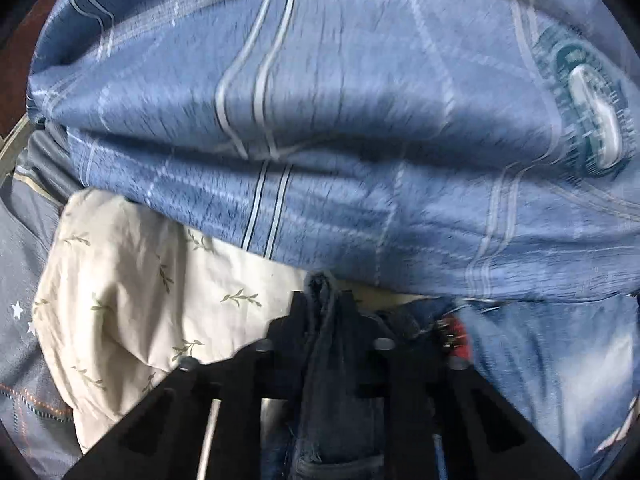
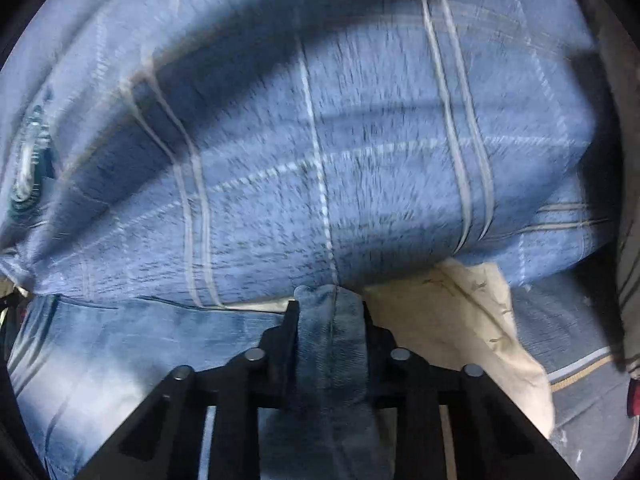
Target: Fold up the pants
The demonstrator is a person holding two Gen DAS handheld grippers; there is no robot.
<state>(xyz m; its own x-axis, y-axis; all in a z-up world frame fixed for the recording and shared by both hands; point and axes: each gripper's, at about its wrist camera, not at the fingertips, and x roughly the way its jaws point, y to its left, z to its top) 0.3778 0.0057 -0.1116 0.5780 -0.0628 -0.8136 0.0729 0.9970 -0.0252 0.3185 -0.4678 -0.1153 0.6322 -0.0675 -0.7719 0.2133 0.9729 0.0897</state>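
the left gripper (image 1: 323, 300) is pinching a bunched fold of dark denim between its black fingers (image 1: 294, 320), the pads pressing on the cloth from both sides. the fold belongs to the jeans (image 1: 552, 368), which are spreading off to the right in paler, washed blue, with a small red patch showing just beside the gripper. a big blue checked pillow (image 1: 320, 128) is filling the upper part of the view, blurred, its lower edge lying just beyond the fingertips. a cream pillowcase (image 1: 132, 292) with leafy sprigs is lying at the left, partly under the pillow. a grey sheet (image 1: 20, 280) with white stars is showing at the far left.
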